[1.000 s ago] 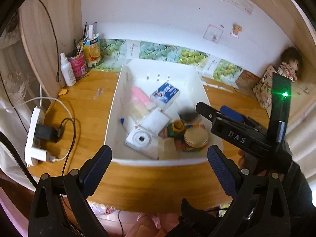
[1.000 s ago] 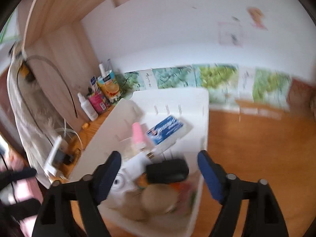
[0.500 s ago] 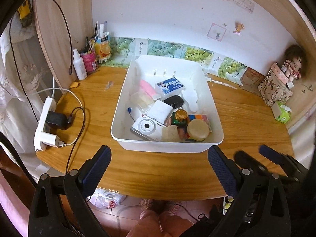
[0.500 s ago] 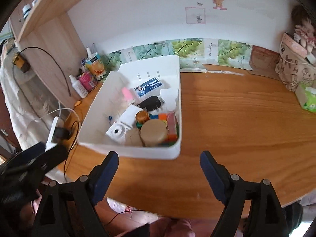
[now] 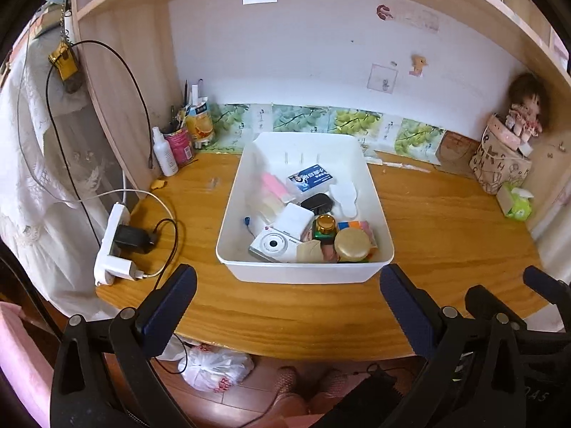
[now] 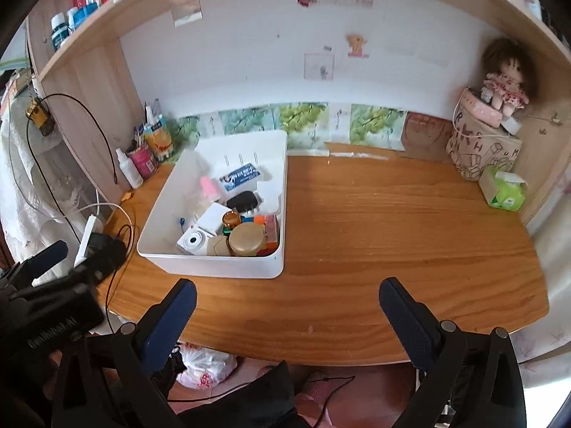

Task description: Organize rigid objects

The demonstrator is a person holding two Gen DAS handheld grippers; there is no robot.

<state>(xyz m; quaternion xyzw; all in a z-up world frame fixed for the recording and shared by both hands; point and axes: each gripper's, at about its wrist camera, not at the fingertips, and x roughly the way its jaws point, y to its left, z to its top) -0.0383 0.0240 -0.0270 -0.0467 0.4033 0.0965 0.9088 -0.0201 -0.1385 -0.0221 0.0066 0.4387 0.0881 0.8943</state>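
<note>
Rigid odds and ends fill the white rectangular plastic bin (image 5: 228,224) on the left part of the wooden table (image 6: 392,235): a white compact camera (image 5: 273,246), a gold-lidded jar (image 5: 351,244), a black charger (image 6: 242,201) and a blue-and-white box (image 5: 310,178). Both tools hang back over the table's near edge. The left tool (image 5: 287,299) is spread, nothing between its jaws. The right tool (image 6: 287,303) is opening wide, also empty.
</note>
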